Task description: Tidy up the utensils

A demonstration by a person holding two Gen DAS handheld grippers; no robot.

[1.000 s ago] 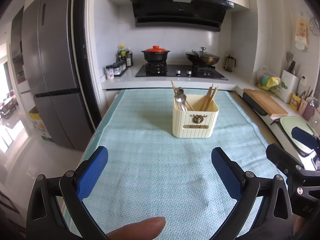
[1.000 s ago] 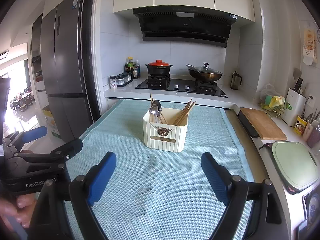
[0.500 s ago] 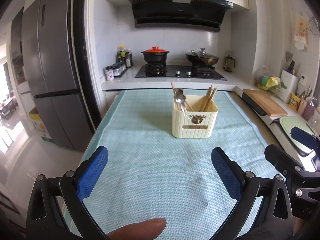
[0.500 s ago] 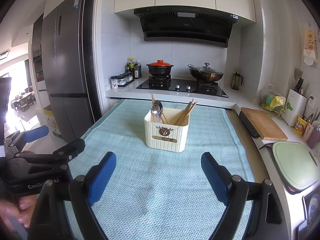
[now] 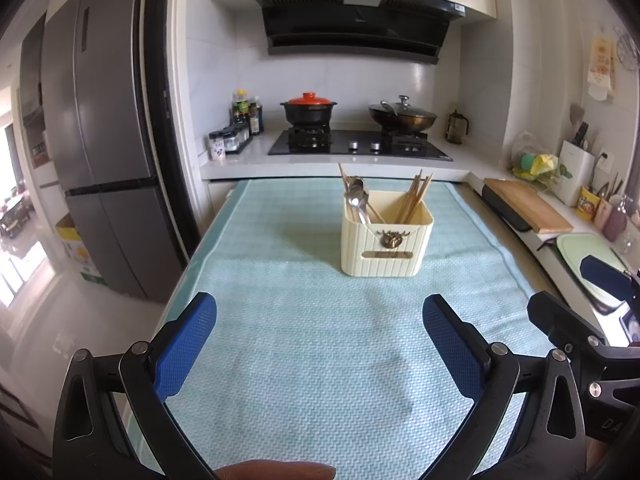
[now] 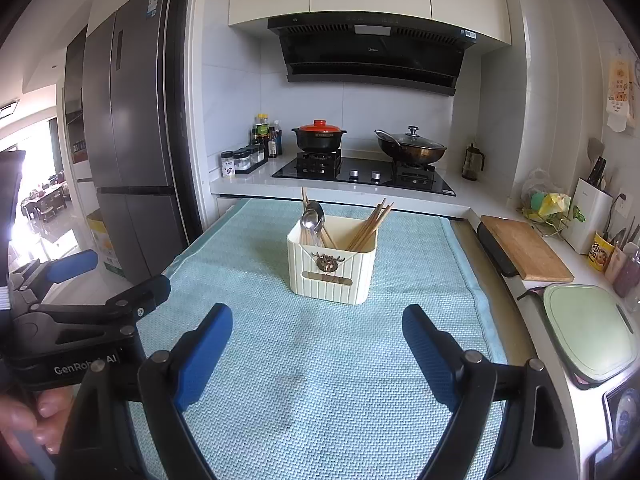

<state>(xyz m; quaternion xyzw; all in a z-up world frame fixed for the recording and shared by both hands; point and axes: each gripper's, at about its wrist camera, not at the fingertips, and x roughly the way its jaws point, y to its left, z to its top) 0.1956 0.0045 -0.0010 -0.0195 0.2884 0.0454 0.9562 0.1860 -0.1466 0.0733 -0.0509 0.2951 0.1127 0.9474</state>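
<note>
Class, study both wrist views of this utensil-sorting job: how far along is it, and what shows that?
Done, it seems: metal spoons and wooden chopsticks stand in separate sides of the cream ribbed plastic holder on the light blue woven cloth, where no loose utensils lie. In hand: nothing; the left gripper and right gripper hang open and empty. Left: apparently nothing, though the holder's inside is partly hidden.

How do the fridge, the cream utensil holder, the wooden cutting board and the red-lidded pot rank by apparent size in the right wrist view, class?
1. fridge
2. cream utensil holder
3. wooden cutting board, close to the holder in apparent size, so this ranking is unsure
4. red-lidded pot, farther away, which shrinks it
</note>
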